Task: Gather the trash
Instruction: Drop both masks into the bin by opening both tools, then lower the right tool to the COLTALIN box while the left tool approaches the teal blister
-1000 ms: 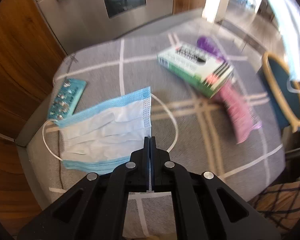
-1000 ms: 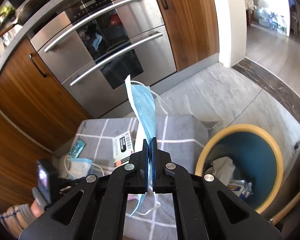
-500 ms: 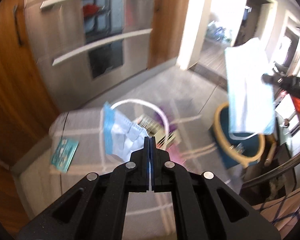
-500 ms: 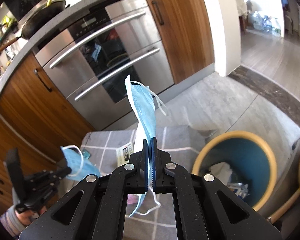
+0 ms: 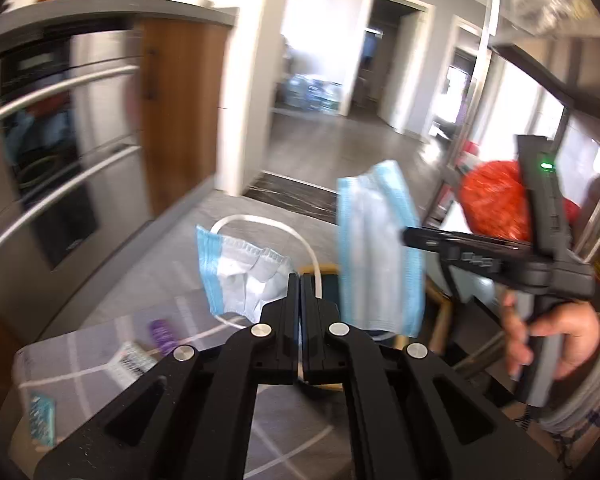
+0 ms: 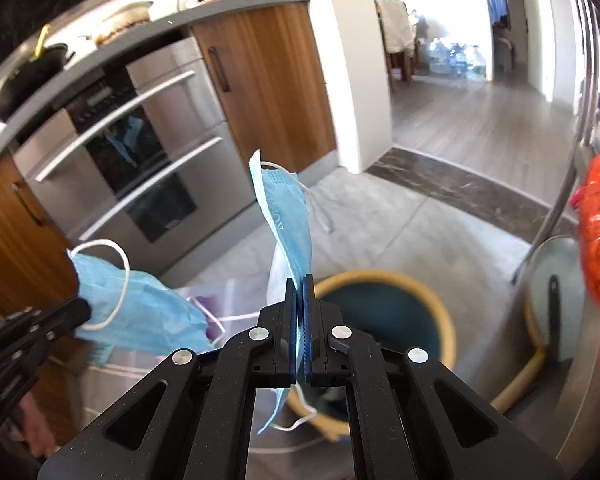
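Left gripper [image 5: 301, 280]: jaws clenched on a crumpled mask [image 5: 244, 276], held above the bin [image 6: 384, 312].
Right gripper [image 6: 299, 284]: jaws clenched on a second mask [image 6: 288, 220], hung over the bin.

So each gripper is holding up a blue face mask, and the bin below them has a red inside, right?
Nearly. Each does hold a mask: the left gripper pinches one face mask, the right gripper the other mask. But the bin is dark blue inside with a tan rim, as the right wrist view shows.
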`<state>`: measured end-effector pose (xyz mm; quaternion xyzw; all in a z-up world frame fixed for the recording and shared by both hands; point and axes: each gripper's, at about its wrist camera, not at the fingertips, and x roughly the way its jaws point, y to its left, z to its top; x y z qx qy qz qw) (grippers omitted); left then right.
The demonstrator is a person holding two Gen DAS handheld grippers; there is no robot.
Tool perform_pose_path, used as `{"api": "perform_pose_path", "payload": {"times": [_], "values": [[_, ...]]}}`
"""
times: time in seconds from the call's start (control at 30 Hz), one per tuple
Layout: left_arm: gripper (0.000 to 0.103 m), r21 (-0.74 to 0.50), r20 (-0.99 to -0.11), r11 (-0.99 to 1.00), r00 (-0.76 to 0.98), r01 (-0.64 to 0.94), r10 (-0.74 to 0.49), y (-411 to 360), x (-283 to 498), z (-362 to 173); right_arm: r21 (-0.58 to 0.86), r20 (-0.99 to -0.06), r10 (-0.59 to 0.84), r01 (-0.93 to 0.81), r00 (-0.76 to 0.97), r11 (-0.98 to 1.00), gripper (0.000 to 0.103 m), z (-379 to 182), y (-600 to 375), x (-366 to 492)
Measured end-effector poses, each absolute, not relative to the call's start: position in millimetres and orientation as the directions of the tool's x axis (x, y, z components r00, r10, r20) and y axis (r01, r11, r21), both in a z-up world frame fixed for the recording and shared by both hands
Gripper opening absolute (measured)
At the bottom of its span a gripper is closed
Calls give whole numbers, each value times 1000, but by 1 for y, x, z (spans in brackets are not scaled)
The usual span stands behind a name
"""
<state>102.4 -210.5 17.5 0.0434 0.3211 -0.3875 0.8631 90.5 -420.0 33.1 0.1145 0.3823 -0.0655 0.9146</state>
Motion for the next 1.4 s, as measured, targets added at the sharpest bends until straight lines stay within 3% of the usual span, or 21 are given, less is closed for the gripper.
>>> {"api": "perform_pose_path", "payload": {"times": [0.1, 0.27, 0.7, 0.77, 0.83, 1.0, 1.07, 1.13, 1.3, 1.4], "values": [[1, -234, -578, 607, 393, 760, -715, -236, 112, 2, 138, -753, -58, 243, 656, 960, 4, 17, -434, 98], [1, -266, -619, 555, 302, 788, -725, -278, 130, -33, 148, -825, -72, 337, 561, 930, 4, -14, -465, 109], [1, -153, -765, 567, 265, 810, -586, -308, 139, -115, 24, -921, -128, 382, 368, 924, 4, -75, -474, 126], [1, -147, -784, 571, 257, 808, -565, -306, 141, -122, 44, -935, -102, 396, 340, 917, 12, -82, -477, 126], [1, -136, -799, 580, 258, 803, -544, -305, 141, -126, 63, -941, -80, 401, 329, 914, 32, -86, -477, 127], [3, -137, -811, 596, 256, 791, -526, -296, 143, -130, 66, -927, -98, 413, 362, 908, 40, -77, -476, 123], [12, -135, -811, 600, 260, 788, -523, -293, 142, -130, 81, -925, -89, 421, 369, 903, 40, -75, -478, 123], [33, -127, -810, 609, 273, 783, -520, -288, 141, -129, 86, -925, -86, 424, 371, 902, 44, -75, -478, 123], [41, -126, -808, 634, 292, 763, -512, -274, 139, -124, 113, -917, -76, 439, 392, 891, 61, -71, -478, 125], [60, -123, -803, 657, 315, 744, -507, -261, 133, -120, 184, -899, -33, 447, 437, 875, 77, -64, -477, 125]]}}
